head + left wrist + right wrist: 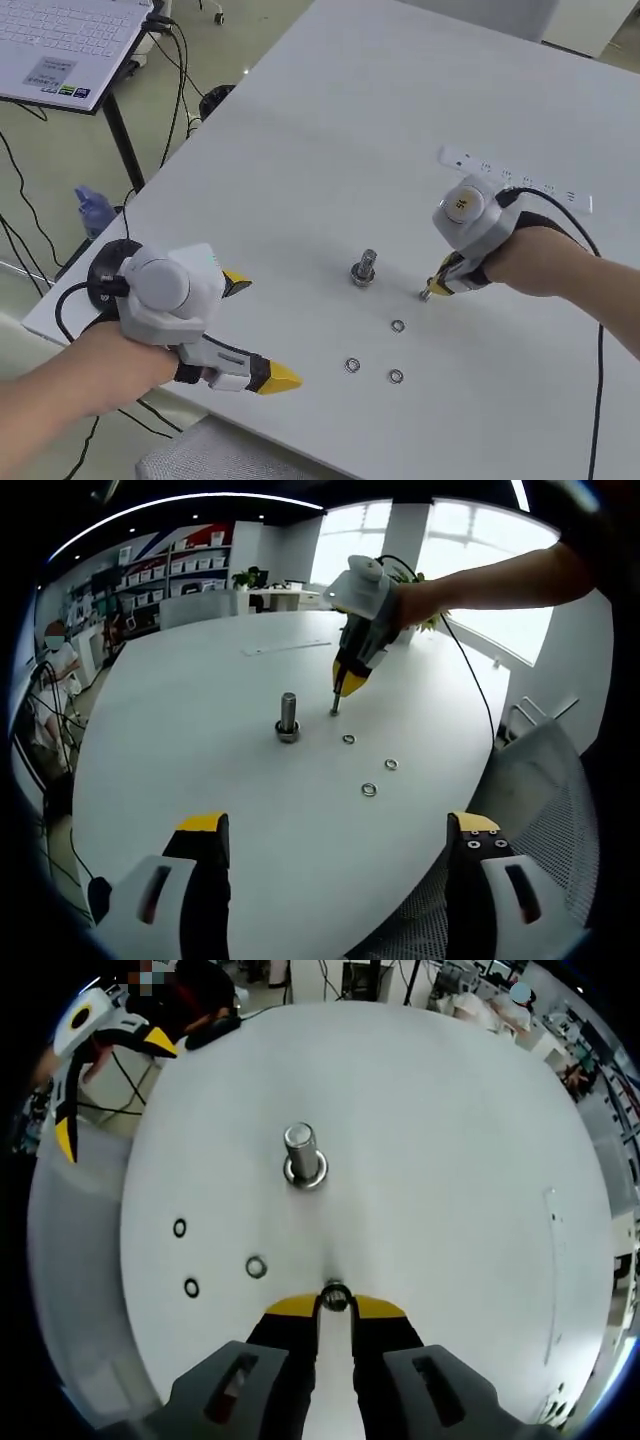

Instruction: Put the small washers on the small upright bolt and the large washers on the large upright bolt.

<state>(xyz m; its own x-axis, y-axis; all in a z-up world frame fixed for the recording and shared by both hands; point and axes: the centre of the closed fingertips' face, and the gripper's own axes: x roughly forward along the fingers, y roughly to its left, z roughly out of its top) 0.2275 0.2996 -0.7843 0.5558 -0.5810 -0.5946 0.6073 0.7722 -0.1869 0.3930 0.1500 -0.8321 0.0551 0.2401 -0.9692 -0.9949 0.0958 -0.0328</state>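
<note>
Head view, table (330,120): white; laptop (60,40) beside it.
Head view, left gripper (268,330): jaws spread wide, empty, at near edge.
Left gripper view, room: shelves (190,555), windows (470,570).
Left gripper view, washers (369,789): three loose near large bolt (288,717).
Right gripper view, right gripper (335,1306): jaws pinched on small bolt (335,1295).

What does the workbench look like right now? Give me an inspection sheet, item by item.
Surface: white table, smooth.
Job's things: large bolt upright; three loose washers on the table near it; small bolt between the right gripper's tips, seemingly standing on the table.
Clutter: white strip on the far side.
Grippers: left gripper open, at the near edge; right gripper shut on the small bolt.
Cables: black cables hanging by the laptop stand; gripper cable along the right arm.
Surroundings: laptop beside the table, chair, shelves.
</note>
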